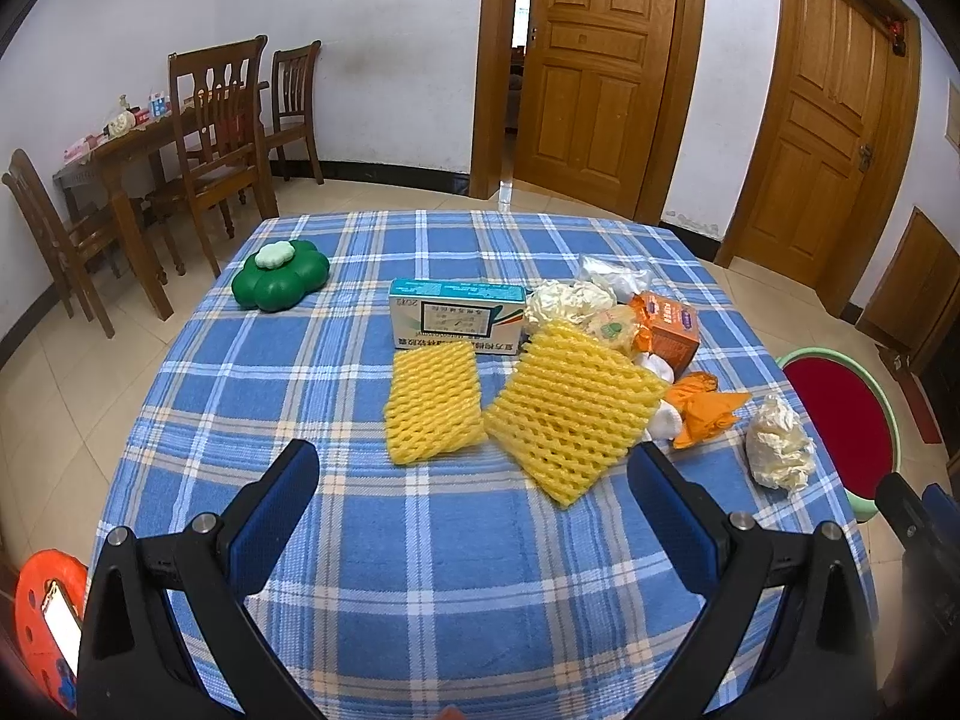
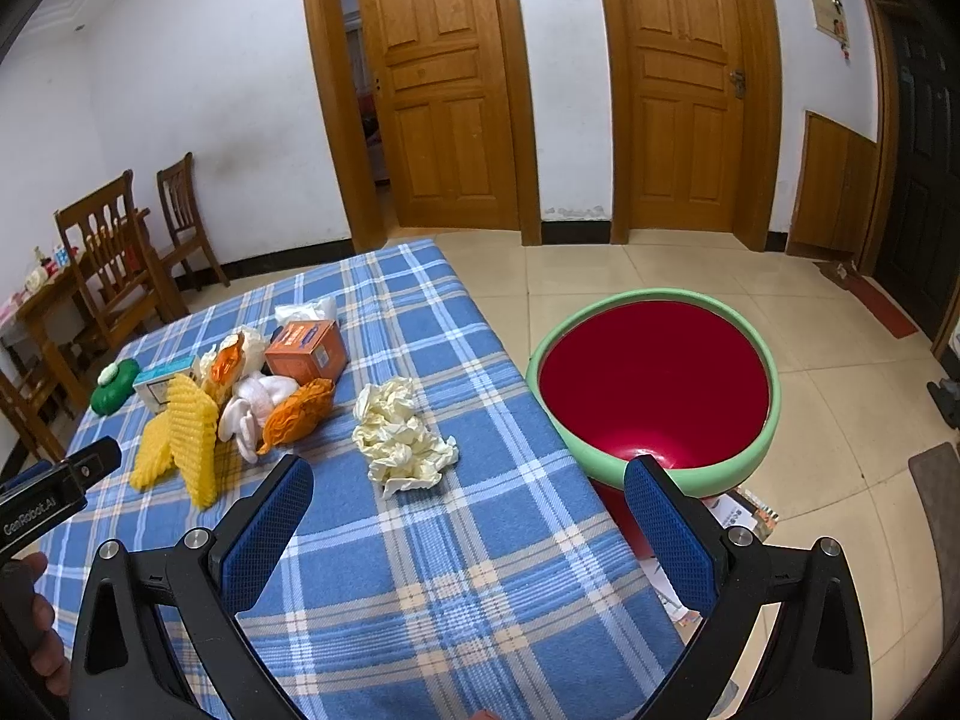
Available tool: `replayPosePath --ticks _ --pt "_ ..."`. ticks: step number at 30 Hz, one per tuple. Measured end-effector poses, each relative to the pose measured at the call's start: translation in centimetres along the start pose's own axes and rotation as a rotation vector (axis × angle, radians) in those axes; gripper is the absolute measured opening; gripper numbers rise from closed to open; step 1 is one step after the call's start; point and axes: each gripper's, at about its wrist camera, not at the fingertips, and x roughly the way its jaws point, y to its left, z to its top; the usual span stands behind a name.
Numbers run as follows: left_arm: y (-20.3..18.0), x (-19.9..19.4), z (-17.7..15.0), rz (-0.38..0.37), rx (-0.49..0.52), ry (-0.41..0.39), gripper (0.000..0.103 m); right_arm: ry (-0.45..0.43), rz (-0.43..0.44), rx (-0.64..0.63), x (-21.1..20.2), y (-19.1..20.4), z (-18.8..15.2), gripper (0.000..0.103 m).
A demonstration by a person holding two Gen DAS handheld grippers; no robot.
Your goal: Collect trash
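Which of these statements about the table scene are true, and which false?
1. Both tools, left and right, are open and empty. True.
2. The red basin with the green rim stands on the table. False: it sits off the table's edge, lower down.
3. Two yellow foam nets lie on the blue checked tablecloth. True.
4. The crumpled pale paper wad is inside the basin. False: it lies on the cloth.
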Motion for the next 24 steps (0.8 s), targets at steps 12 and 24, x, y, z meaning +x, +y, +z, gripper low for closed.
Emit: replayPosePath --ticks 12,24 --pt "0.7 0.6 -0.4 0.003 -0.006 0.014 0.101 0.011 0.003 -0.002 0.2 0.3 -0.2 0.103" --pt "1.5 2.9 0.2 0.023 0.006 0.061 0.101 0.058 0.015 -0.019 2.2 1.0 -0.2 0.103"
